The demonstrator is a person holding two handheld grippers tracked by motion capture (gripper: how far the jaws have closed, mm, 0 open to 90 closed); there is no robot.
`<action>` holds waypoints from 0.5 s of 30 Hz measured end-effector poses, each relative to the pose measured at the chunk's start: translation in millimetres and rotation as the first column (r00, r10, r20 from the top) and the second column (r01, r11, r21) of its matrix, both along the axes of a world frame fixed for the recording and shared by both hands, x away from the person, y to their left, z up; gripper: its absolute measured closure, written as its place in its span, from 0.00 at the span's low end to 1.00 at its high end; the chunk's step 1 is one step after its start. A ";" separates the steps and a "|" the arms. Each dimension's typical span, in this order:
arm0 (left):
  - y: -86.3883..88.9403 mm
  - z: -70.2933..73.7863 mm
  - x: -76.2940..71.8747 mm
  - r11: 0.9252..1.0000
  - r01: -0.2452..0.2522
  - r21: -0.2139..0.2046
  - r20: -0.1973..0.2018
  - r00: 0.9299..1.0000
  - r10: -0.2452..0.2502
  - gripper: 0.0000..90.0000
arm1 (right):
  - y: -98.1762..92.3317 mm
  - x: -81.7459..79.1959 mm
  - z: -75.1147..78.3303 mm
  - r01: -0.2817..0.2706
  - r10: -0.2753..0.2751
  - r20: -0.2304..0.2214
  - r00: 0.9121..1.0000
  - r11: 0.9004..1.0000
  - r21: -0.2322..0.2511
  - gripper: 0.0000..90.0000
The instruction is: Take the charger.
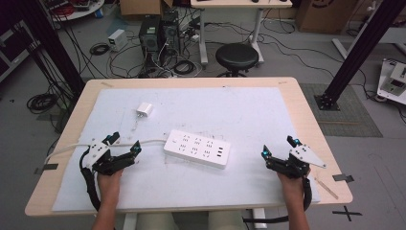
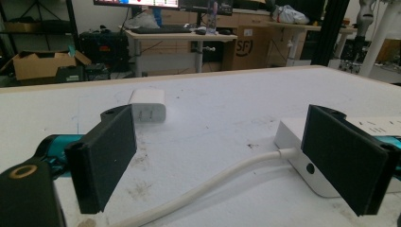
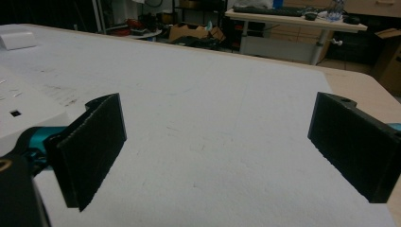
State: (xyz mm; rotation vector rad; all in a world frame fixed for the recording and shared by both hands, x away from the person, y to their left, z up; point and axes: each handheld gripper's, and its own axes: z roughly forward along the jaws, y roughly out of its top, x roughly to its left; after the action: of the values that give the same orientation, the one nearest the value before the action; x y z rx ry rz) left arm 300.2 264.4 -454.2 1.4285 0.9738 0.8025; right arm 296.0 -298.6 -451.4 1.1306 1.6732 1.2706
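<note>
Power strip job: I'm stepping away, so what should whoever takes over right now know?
Left tool: open, empty, over the strip's white cable.
Right tool: open, empty, over bare mat to the right of the strip.
Power strip: flat mid-mat, sockets empty.
White charger: loose on the mat beyond the strip, toward the left.
Done: nothing gripped or plugged.
Left: probably pick up the charger and plug it into the strip.

Each hand carries black tongs with two flat, rectangular matte jaws on teal mounts. The left tongs (image 1: 124,144) bear a white plate on top, the right tongs (image 1: 278,146) a grey three-cornered plate. A black ribbed cable trails back from each along the bare forearm. In the left gripper view, a brass-coloured ring sits in the black body at the bottom corner.
</note>
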 end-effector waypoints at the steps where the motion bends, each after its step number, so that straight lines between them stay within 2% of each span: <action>1: -0.1 0.1 0.0 1.000 -0.001 0.001 -0.001 1.000 0.001 0.12 | 0.2 -0.3 0.0 0.002 -0.002 -0.001 1.000 1.000 0.001 0.06; 11: -1.6 0.2 0.2 1.000 -0.007 0.004 -0.002 1.000 0.007 0.12 | 0.0 -0.1 -0.1 0.000 0.000 0.001 1.000 1.000 0.000 0.06; 15: -0.5 0.8 1.0 1.000 -0.011 0.001 -0.013 1.000 0.011 0.13 | 0.2 0.1 0.0 0.000 0.000 0.000 1.000 1.000 0.001 0.06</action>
State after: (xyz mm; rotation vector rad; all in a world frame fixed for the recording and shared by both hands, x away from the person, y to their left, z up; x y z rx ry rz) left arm 301.2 263.9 -453.4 1.4322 0.9921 0.8024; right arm 296.1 -298.4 -451.5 1.1314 1.6729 1.2721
